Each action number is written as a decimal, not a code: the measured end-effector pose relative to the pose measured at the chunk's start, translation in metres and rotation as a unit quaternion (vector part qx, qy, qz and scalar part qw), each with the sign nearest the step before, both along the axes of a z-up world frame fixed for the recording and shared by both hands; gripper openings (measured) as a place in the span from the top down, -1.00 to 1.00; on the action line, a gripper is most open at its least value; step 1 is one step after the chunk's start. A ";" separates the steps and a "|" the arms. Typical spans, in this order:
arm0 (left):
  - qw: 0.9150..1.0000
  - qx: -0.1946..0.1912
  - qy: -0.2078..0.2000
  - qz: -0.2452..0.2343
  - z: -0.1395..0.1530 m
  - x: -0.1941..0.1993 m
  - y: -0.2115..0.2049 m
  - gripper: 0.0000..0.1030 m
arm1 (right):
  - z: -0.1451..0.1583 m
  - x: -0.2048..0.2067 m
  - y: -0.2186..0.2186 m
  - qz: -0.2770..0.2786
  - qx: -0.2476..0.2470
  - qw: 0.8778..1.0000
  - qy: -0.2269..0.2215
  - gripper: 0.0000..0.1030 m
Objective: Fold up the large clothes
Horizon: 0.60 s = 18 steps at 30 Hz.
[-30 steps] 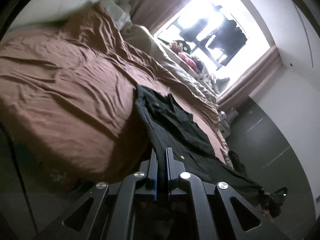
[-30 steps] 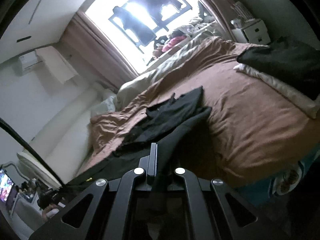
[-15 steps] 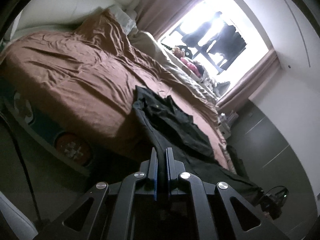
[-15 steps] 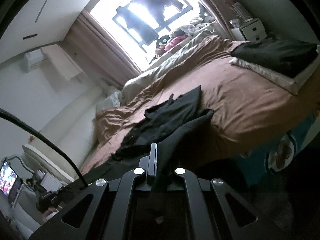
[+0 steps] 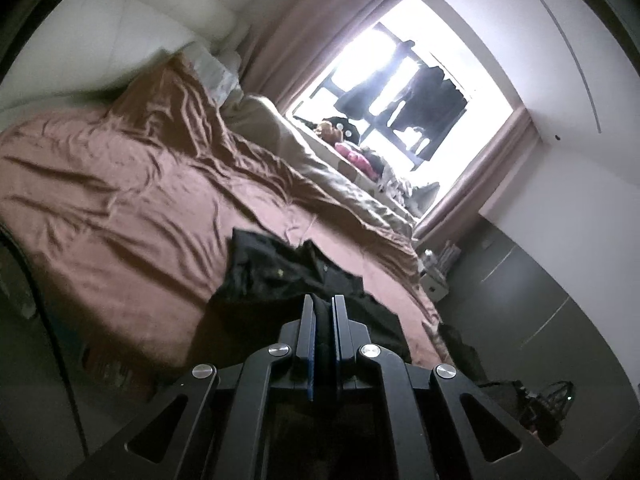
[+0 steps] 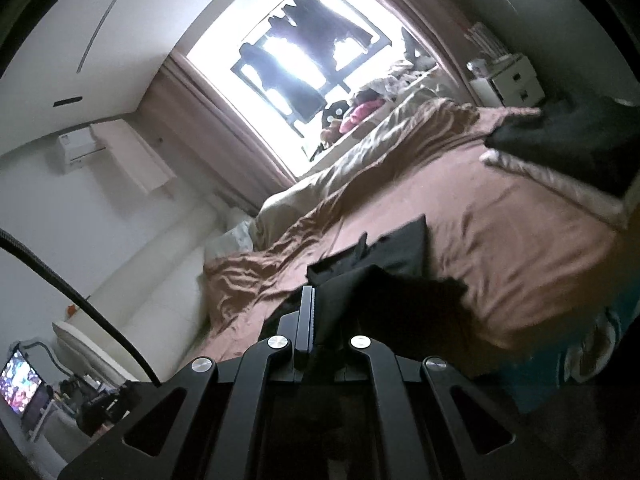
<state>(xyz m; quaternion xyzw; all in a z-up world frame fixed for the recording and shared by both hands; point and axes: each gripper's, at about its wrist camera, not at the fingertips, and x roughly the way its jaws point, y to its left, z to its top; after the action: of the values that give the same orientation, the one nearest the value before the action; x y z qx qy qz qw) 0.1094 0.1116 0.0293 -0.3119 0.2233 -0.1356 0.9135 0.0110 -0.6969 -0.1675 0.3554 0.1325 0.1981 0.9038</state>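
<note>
brown-sheeted bed (image 5: 132, 216) under a bright window (image 5: 404, 92), both grippers (image 5: 323, 304) (image 6: 316, 296) clamped on the black garment (image 5: 276, 276)

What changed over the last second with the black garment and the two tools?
Both tools drew the black garment toward the near edge of the bed, bunching it. Nothing was released: the left tool and right tool stay shut on its cloth. The folded pile at the bed's corner stayed put.

Black garment (image 5: 280, 276), brown bedspread (image 5: 120, 200)
</note>
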 end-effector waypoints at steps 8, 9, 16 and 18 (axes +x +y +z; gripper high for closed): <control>1.000 -0.002 -0.010 0.014 0.029 0.064 0.002 0.88 | 0.023 0.070 0.007 0.002 -0.002 1.000 -0.012 1.00; 1.000 0.000 -0.009 0.016 0.032 0.073 0.001 0.88 | 0.024 0.080 0.009 0.003 -0.003 1.000 -0.013 1.00; 1.000 0.007 -0.004 0.015 0.046 0.136 -0.010 0.88 | 0.037 0.152 0.012 0.011 -0.009 1.000 -0.003 0.99; 1.000 0.009 0.001 0.018 0.049 0.157 -0.011 0.88 | 0.044 0.174 0.014 0.008 -0.013 1.000 0.002 0.99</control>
<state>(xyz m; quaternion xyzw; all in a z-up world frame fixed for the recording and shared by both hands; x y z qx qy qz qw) 0.2667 0.1004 0.0786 -0.3079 0.2196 -0.1174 0.9182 0.1846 -0.6830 -0.1236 0.3427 0.1398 0.2028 0.9066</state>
